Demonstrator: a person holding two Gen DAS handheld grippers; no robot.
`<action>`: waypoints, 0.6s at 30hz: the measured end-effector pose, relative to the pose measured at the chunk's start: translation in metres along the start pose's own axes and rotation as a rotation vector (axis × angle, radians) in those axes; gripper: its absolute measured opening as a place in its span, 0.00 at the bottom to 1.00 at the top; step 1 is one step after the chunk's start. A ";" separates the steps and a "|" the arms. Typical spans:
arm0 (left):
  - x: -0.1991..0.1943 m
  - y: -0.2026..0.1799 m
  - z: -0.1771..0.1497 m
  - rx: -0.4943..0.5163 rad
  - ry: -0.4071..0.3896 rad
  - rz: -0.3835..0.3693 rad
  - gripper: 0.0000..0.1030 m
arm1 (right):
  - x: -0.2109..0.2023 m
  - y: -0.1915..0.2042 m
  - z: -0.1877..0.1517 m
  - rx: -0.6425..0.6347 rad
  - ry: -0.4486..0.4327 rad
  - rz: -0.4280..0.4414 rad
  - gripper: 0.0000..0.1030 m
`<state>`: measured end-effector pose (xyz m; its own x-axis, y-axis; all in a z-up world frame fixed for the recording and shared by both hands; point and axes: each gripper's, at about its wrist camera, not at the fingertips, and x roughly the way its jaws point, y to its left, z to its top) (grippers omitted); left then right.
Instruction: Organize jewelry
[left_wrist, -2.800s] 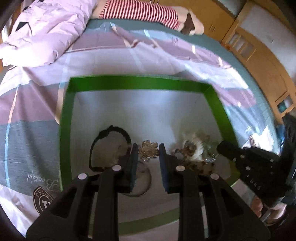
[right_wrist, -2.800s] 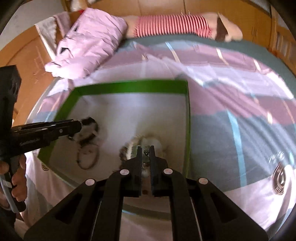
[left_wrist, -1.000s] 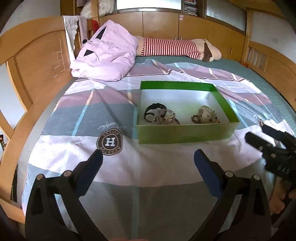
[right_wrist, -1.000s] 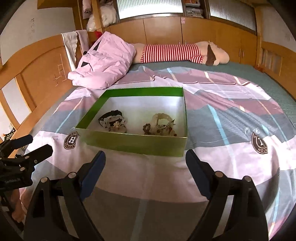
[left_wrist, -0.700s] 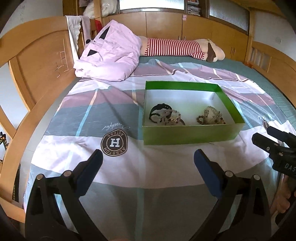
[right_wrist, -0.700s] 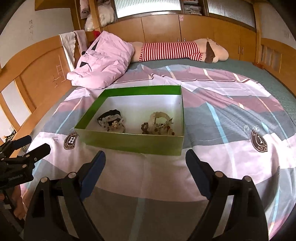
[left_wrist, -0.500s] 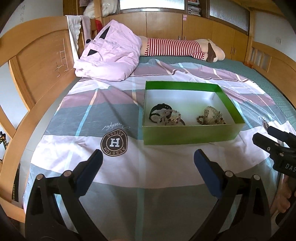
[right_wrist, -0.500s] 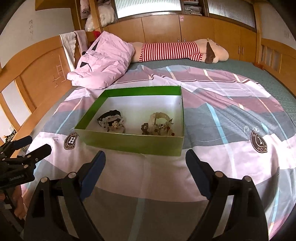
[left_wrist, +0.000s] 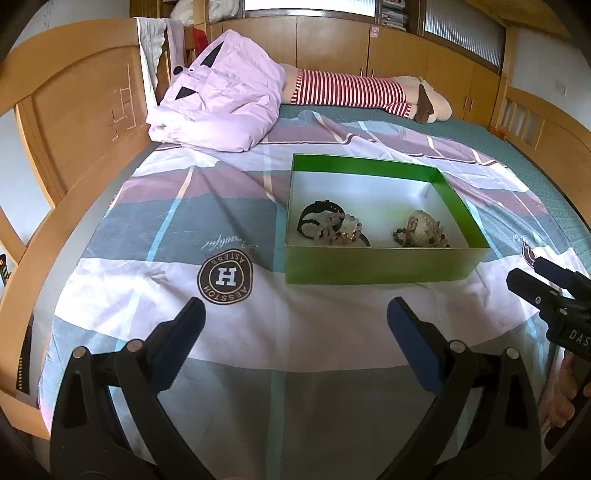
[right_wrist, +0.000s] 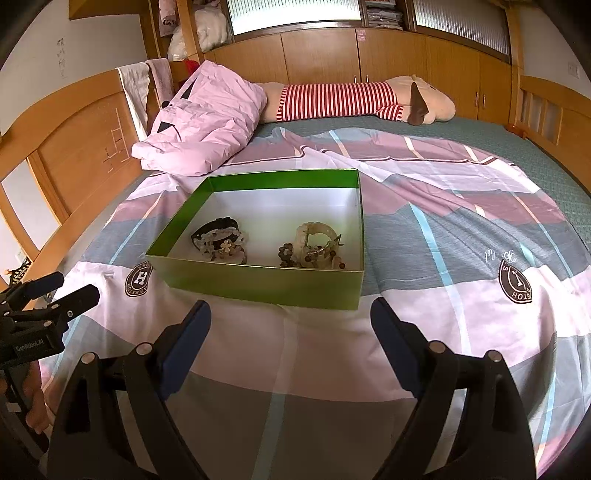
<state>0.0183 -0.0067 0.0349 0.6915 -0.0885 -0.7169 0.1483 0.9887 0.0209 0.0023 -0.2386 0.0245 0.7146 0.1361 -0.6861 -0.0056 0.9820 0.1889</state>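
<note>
Green box (left_wrist: 376, 264) sits on the striped bedsheet (left_wrist: 147, 236), that's the landmark. Inside it, 2 jewelry piles: black band w/ flower bracelets (right_wrist: 219, 238) by the left wall, beaded bracelets + pale bangle (right_wrist: 314, 247) toward the right wall. Left gripper (left_wrist: 293, 319) hangs on the near side of the box, jaws spread wide, nothing in them. Right gripper (right_wrist: 290, 314) same deal, near side, wide apart, nothing held. Pink duvet (right_wrist: 201, 125) and striped plush (right_wrist: 343, 99) are way past the box's far side.

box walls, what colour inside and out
Green walls on the box, white floor inside; clearest in the right wrist view.
</note>
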 end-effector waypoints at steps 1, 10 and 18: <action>0.000 0.000 0.000 0.001 0.000 0.001 0.97 | 0.000 0.000 0.000 0.001 0.000 0.000 0.86; 0.006 0.008 0.000 -0.022 0.009 0.021 0.97 | 0.001 0.003 -0.002 -0.004 0.011 0.006 0.86; 0.004 0.006 -0.001 -0.013 0.001 0.028 0.97 | 0.001 0.002 -0.003 0.010 0.016 0.005 0.86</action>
<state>0.0213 -0.0009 0.0319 0.6949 -0.0604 -0.7166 0.1194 0.9923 0.0322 0.0004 -0.2365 0.0220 0.7036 0.1431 -0.6960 -0.0024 0.9800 0.1991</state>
